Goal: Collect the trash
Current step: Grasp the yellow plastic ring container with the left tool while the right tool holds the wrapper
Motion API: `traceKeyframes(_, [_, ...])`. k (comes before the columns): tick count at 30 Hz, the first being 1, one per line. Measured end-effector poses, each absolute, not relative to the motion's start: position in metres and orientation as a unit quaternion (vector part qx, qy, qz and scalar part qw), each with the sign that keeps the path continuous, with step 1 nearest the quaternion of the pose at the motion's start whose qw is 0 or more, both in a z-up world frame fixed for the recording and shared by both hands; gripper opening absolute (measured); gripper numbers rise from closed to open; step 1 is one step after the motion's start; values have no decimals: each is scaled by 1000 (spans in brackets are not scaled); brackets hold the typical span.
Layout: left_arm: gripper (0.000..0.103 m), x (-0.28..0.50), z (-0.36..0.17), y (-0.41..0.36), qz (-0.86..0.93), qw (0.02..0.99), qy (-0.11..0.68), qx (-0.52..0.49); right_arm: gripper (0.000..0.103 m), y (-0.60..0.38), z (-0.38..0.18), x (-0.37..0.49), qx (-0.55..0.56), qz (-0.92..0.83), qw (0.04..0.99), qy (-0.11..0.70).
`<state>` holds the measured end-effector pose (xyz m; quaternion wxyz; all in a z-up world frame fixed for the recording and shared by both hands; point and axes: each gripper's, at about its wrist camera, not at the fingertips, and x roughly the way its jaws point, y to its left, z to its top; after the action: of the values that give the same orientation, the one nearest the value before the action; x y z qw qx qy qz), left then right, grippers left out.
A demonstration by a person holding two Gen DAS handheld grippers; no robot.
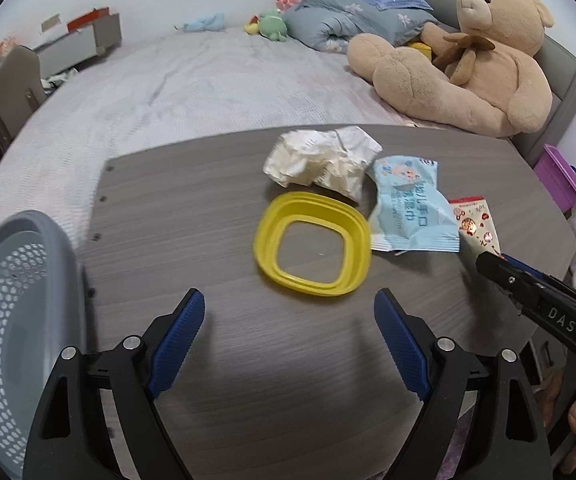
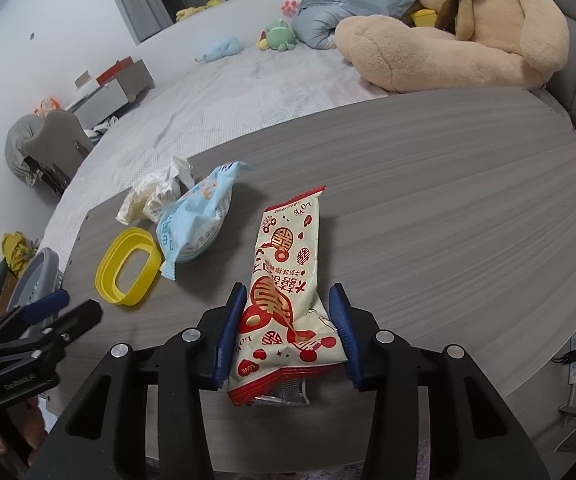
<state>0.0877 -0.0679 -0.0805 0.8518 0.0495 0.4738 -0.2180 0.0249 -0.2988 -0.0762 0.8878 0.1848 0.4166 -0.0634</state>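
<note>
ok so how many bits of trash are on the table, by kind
Printed wrappers: 2, the light blue wrapper and the red and cream wrapper
Crumpled paper: 1
Yellow plastic ring: 1
Total: 4

You see a cream wrapper (image 2: 284, 280) printed with red and gold motifs, a pale blue packet (image 1: 409, 204), a plain yellow ring (image 1: 311, 248), off-white crumpled paper (image 1: 321, 162), blue-padded black fingers (image 1: 180, 336), a grey wood-grain desk (image 1: 208, 208), and a grey perforated basket (image 1: 4, 320).
</note>
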Motion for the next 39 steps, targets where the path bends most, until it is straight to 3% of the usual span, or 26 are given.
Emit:
traceKeyframes(23, [83, 125, -101, -109, -172, 858, 472, 104, 42, -318, -75, 19, 223, -25, 890, 397])
traceKeyframes(25, [80, 124, -101, -110, -172, 860, 468, 106, 42, -318, -75, 19, 224, -24, 889, 398])
traceKeyframes(26, [72, 122, -100, -109, -176, 861, 466, 104, 42, -318, -75, 19, 224, -24, 889, 398])
traceKeyframes(27, [71, 121, -100, -109, -176, 861, 465, 105, 42, -320, -75, 19, 224, -23, 889, 399])
traceKeyframes(39, [71, 92, -69, -80, -165, 884, 426, 94, 42, -304, -55, 14, 208, -13, 899, 385])
